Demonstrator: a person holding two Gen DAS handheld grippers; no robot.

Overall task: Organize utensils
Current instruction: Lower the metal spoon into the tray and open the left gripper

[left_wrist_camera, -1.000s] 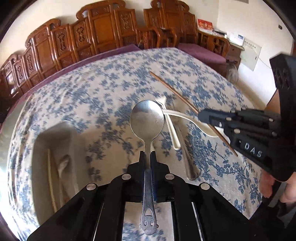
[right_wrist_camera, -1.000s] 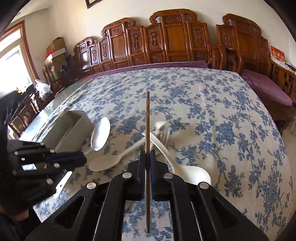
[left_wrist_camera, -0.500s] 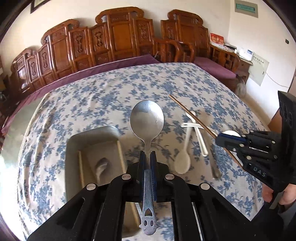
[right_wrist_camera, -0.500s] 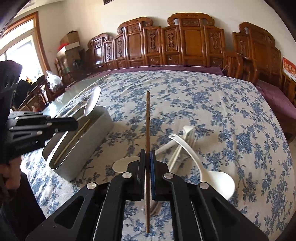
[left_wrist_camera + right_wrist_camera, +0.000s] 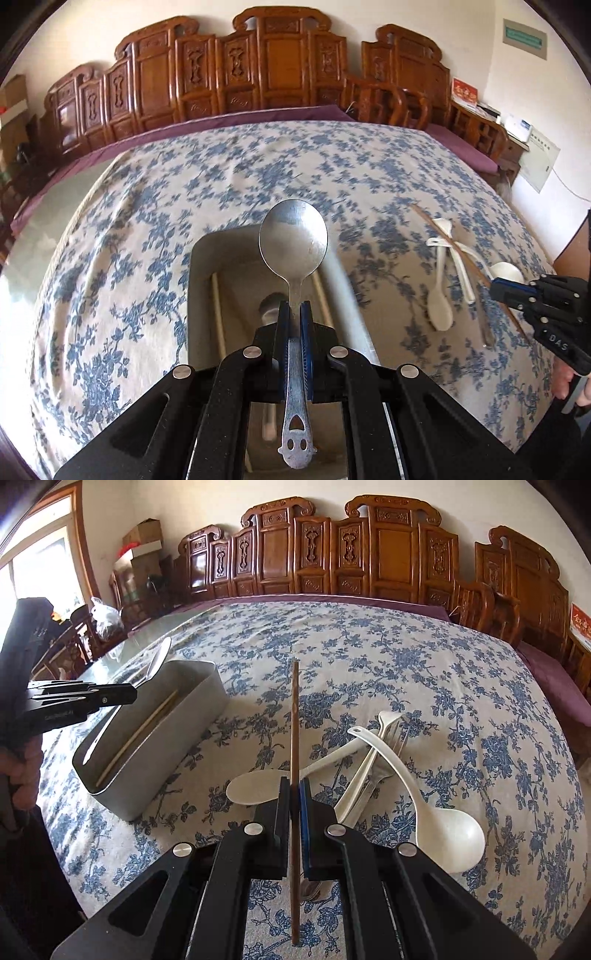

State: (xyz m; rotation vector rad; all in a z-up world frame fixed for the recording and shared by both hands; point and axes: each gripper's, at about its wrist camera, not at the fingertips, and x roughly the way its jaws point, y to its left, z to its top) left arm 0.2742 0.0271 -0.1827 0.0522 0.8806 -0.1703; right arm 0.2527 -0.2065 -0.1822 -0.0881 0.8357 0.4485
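Spoon [image 5: 293, 236] of bare metal, clamped by its handle in my left gripper [image 5: 294, 325], hangs bowl-forward directly above the open grey box [image 5: 207, 251] that takes the sorted utensils. My left gripper is closed tight on the handle, whose cut-out end pokes back toward the camera. Its long axis runs roughly along the box's own length, so by my reading the coming move needs little turning: a drop straight down and a release should lay it beside the pale chopsticks [image 5: 218, 314] already lying lengthwise inside.

My right gripper [image 5: 294, 797] is closed on a single brown chopstick [image 5: 294, 738], held near its middle and pointing away from me across the flowered tablecloth [image 5: 406, 657]. From this hand the box [image 5: 155, 746] lies off to the left and a little farther out, well apart from the chopstick's tip, and its long side runs at a slant to the stick. I judge that the right hand must travel left and swing the stick to match that slant before it can go in.

Left hand, then, is plainly the nearer of the two. White plastic spoons [image 5: 436, 805] and a metal fork [image 5: 397, 731] lie crossed in a heap on the table just right of my right gripper, not yet sorted.
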